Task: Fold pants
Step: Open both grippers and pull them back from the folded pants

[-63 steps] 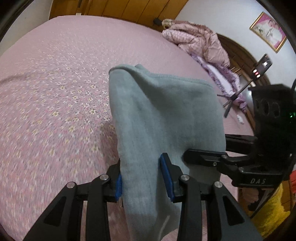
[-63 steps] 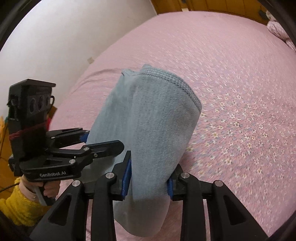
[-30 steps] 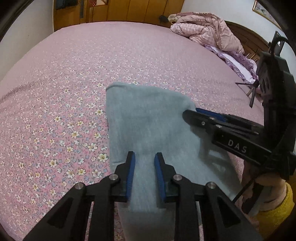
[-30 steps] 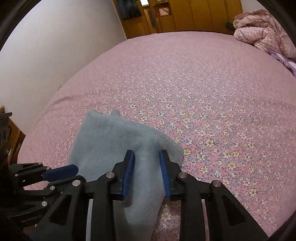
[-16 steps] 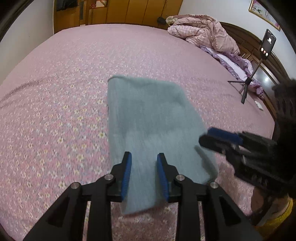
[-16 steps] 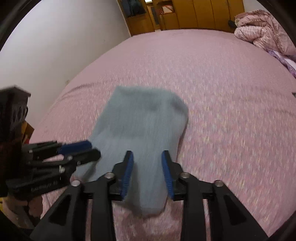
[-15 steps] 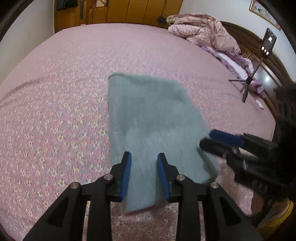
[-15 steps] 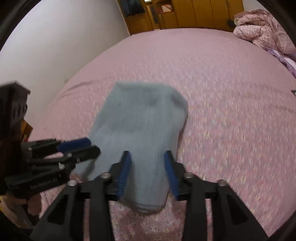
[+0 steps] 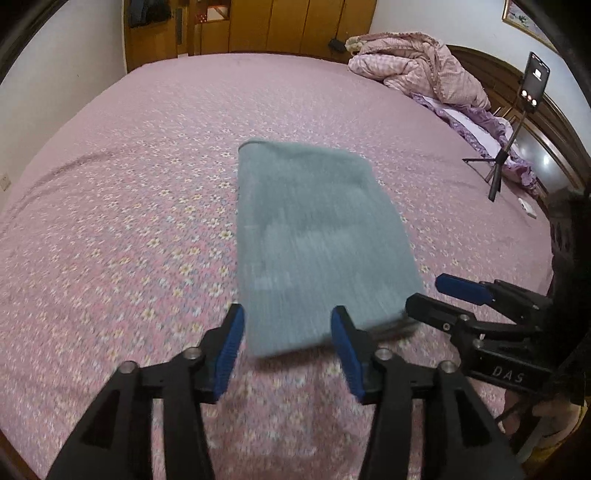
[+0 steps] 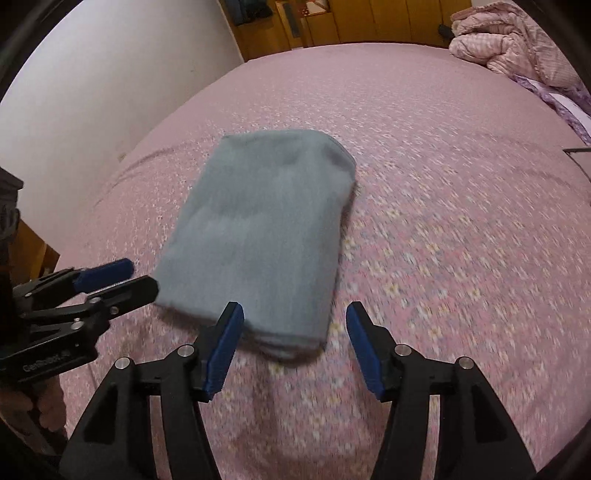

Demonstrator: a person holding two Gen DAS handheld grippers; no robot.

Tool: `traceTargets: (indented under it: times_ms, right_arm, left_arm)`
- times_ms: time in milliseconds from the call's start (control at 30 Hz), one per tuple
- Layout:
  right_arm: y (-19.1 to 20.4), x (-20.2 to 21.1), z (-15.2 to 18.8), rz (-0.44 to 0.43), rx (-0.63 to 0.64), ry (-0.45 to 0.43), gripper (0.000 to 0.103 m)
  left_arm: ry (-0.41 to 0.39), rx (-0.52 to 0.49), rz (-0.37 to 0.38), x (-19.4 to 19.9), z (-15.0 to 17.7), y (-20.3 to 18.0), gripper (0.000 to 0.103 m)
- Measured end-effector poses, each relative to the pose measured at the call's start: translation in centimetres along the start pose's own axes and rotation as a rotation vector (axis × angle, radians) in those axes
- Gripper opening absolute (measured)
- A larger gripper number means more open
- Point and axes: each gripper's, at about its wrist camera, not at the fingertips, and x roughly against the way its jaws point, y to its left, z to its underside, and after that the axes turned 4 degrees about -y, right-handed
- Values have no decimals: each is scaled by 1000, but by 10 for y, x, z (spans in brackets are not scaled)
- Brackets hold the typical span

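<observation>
The grey-blue pants (image 9: 314, 236) lie folded into a compact rectangle on the pink flowered bedspread (image 9: 129, 221). My left gripper (image 9: 287, 336) is open just short of the pants' near edge, holding nothing. In the right wrist view the same folded pants (image 10: 266, 229) lie ahead, and my right gripper (image 10: 294, 332) is open at their near edge with nothing between its blue pads. Each gripper shows at the side of the other's view: the right gripper (image 9: 443, 299) and the left gripper (image 10: 118, 280).
A crumpled pink quilt (image 9: 413, 74) lies at the bed's far right corner. A phone on a tripod (image 9: 509, 122) stands by the dark headboard. Wooden wardrobes (image 9: 258, 26) line the far wall. A white wall (image 10: 92, 74) runs along the bed's left side.
Both grippers went from shut on the pants to open and drew back toward the near edge of the bed. The pants, held up earlier, now lie flat and folded.
</observation>
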Motion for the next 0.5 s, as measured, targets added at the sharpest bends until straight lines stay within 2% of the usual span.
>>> traceTargets:
  times_ms: [33,100,267,433,500]
  right_arm:
    - [-2,3,3,17,0,4,66]
    - [-4,7,4,28,1,0,69]
    - [-6,15,17,66,12,-22,72]
    - [-6,12,28,123,35,-38,73]
    - [-5,10,30,125,37,-45,73]
  left_arm:
    - [-2,2,-10,2,2,0,64]
    - [1,11,-22,6,7,0,67]
    - [32,46,-17,3,20,3,71]
    - [60,36,-69,-11,22,0,87]
    - [70,35,-67,-20,25,0,91]
